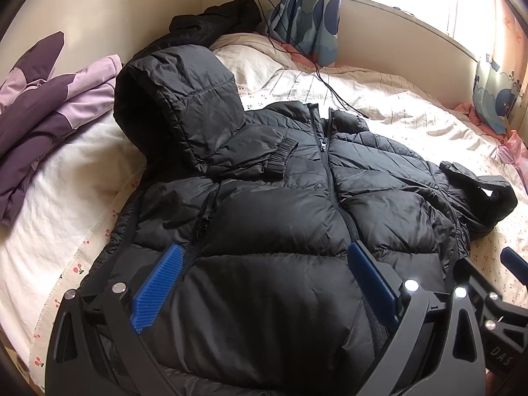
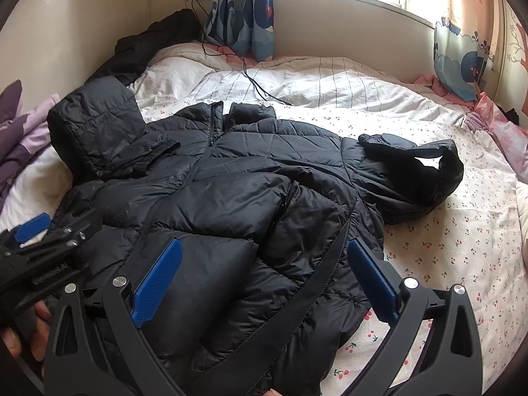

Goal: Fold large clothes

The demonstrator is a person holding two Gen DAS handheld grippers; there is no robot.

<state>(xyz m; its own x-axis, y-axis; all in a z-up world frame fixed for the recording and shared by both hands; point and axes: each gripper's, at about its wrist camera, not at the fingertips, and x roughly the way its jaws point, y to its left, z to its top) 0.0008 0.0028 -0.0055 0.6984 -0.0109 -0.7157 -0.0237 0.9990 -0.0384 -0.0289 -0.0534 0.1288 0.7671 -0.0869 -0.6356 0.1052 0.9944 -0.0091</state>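
A black hooded puffer jacket (image 1: 280, 204) (image 2: 231, 198) lies front up on the bed, zipped, its hood (image 1: 178, 99) (image 2: 95, 122) at the far left. One sleeve cuff (image 1: 280, 158) is folded across the chest; the other sleeve (image 1: 478, 194) (image 2: 415, 178) curls at the right. My left gripper (image 1: 264, 270) hovers open over the jacket's lower part, nothing between its blue pads (image 1: 155, 290). My right gripper (image 2: 264, 270) is open above the hem near the zipper strip. The left gripper (image 2: 43, 241) shows in the right wrist view, held by a hand (image 2: 23, 333).
A purple and lilac garment (image 1: 49, 105) lies at the left of the bed. Another dark garment (image 1: 214, 19) is piled at the far wall. A black charger cable (image 1: 316, 66) runs from a wall socket across the white bedding (image 1: 412, 112). Curtains (image 2: 244, 10) hang by the window.
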